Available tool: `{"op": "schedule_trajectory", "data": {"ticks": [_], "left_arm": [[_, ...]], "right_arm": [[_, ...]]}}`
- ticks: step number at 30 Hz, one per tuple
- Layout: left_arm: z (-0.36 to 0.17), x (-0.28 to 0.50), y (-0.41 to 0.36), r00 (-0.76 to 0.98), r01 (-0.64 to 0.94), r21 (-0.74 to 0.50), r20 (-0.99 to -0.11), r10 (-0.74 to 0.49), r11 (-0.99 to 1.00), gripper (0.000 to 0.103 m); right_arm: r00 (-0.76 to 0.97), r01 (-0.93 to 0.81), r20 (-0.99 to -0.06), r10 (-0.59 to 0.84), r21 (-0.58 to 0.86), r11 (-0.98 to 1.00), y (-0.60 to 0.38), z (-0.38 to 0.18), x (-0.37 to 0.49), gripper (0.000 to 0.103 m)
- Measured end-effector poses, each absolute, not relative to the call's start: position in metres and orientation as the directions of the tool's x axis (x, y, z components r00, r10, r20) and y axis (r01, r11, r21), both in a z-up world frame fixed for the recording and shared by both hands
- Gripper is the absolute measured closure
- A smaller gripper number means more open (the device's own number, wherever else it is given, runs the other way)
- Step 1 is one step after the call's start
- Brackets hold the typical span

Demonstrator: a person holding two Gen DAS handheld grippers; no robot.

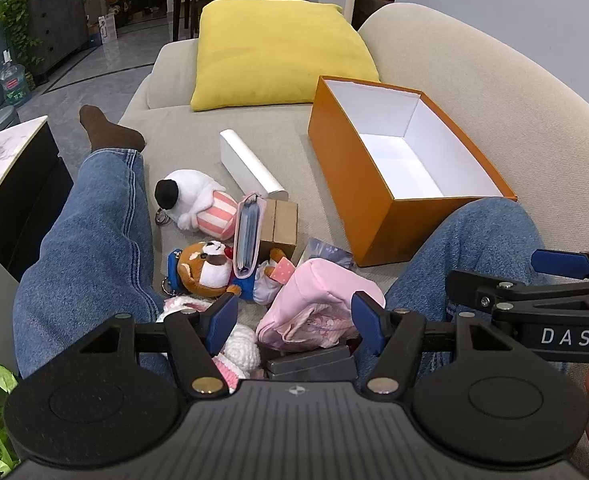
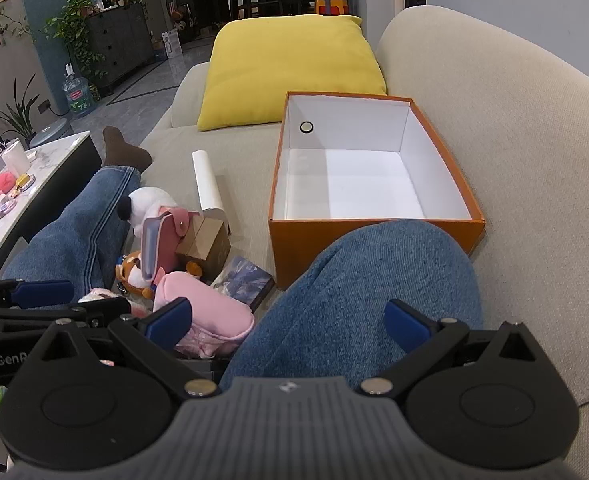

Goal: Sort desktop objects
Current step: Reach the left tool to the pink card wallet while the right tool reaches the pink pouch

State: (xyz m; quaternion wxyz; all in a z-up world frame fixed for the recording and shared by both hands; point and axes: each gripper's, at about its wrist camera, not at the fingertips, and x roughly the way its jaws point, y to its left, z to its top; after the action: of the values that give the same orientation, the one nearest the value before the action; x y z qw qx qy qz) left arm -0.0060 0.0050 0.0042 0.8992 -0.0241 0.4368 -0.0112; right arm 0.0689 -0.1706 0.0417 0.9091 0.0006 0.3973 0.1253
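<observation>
Sorting not yet started, by my reading: orange box (image 2: 374, 236) sits on the sofa (image 1: 494, 92) with its white interior bare, open side up, just beyond the person's right knee (image 2: 374, 280).

Left gripper (image 1: 294, 316): fingers apart, holding nothing, hovering over the clutter between the legs. Right gripper (image 2: 288, 322): fingers wide apart, holding nothing, poised above the right knee.

Clutter, all on the sofa seat left of the box:
- pink pouch (image 1: 314, 304), nearest the left gripper, lying partly over a dark flat case (image 1: 310, 364)
- fox plush (image 1: 206, 270) with key ring
- white plush (image 1: 192, 196) in striped pink outfit
- pink binder (image 1: 248, 232) standing on edge against a small cardboard box (image 1: 280, 226)
- white rolled tube (image 1: 250, 164), further out
- dark printed packet (image 2: 246, 278) close to the box's near corner
- crocheted white-and-pink toy (image 1: 240, 350) under the left gripper

Likely first pick: pink pouch, since it sits almost between the left fingers. Suggested approach: descend straight, close across the pouch's narrow width at mid-body, not on the loose flap. Soft fabric will squash, so grip deep. Lift clear of the dark case before swinging right over the knee to the box. Risk: dragging the crocheted toy or tipping the binder.
</observation>
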Motion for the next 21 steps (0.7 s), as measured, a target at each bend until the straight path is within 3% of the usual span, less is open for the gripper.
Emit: {"op": "schedule_trajectory", "data": {"ticks": [21], "left_arm": [[0.0028, -0.0063, 0.008, 0.613, -0.011, -0.063, -0.789, -0.043, 0.998, 0.029]], "right_arm": [[0.644, -0.245, -0.727, 0.239, 0.1, 0.964, -0.1671, 0.0389, 0.0673, 0.001]]}}
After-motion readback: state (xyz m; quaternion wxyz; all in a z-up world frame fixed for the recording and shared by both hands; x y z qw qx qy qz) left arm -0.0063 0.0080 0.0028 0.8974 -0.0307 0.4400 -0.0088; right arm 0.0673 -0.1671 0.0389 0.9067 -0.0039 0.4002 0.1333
